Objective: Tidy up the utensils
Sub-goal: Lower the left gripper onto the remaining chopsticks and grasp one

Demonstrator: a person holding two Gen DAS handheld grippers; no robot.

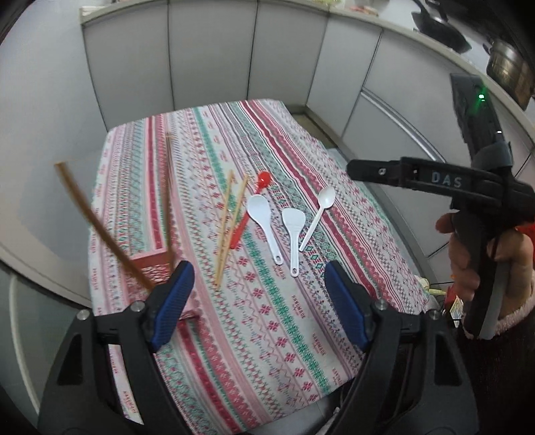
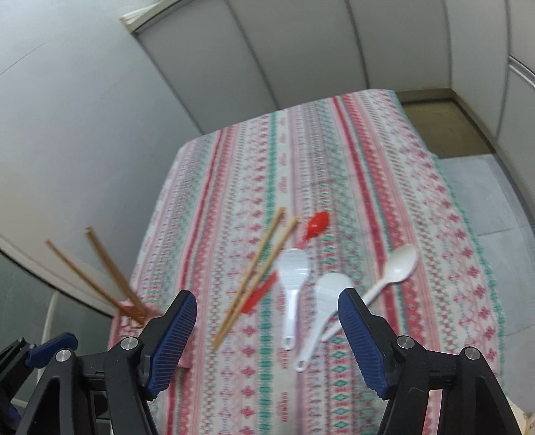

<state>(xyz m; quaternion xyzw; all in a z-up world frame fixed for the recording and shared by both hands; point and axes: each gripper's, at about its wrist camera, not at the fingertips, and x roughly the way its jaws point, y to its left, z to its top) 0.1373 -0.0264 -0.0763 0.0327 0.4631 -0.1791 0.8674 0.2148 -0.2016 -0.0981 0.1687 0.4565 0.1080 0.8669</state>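
Note:
On the patterned tablecloth lie a pair of light wooden chopsticks, a red spoon, two white rice paddles and a white spoon. Two darker chopsticks stand tilted in a pink holder at the table's left edge. My left gripper hangs open above the near part of the table, with nothing between its blue pads. My right gripper is open and empty too, above the paddles and beside the light chopsticks.
Grey cabinet panels close off the far side. A counter with a pan and a pot runs along the right. A hand holds the right gripper's handle at the right. The cloth ends at the floor on the far right.

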